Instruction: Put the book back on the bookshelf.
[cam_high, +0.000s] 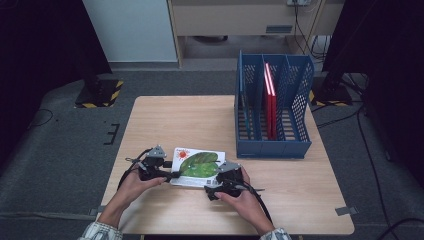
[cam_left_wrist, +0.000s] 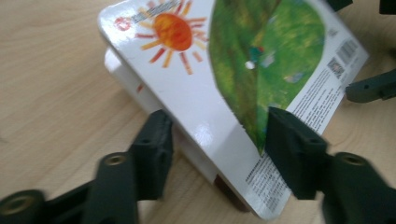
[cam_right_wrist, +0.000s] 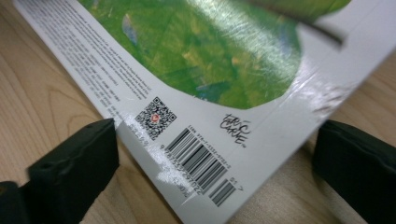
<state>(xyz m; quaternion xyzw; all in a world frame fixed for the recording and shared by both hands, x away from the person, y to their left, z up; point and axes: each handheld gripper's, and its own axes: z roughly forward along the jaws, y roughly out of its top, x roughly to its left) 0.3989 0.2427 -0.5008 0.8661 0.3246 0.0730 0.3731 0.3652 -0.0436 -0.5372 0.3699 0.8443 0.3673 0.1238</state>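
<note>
Wooden table (cam_high: 165, 115) carries a picture book (cam_high: 197, 166); left gripper (cam_left_wrist: 215, 135) fingers clamp its edge, right gripper (cam_right_wrist: 210, 154) fingers apparently straddle a corner without touching.

The thin white hardcover picture book (cam_high: 197, 167), printed with a big green leaf and an orange-red sun, lies near the front edge of the light wooden desk (cam_high: 165, 120), left of middle. Its back cover faces up, showing a barcode and small print. One corner is tilted clear of the desk.
</note>
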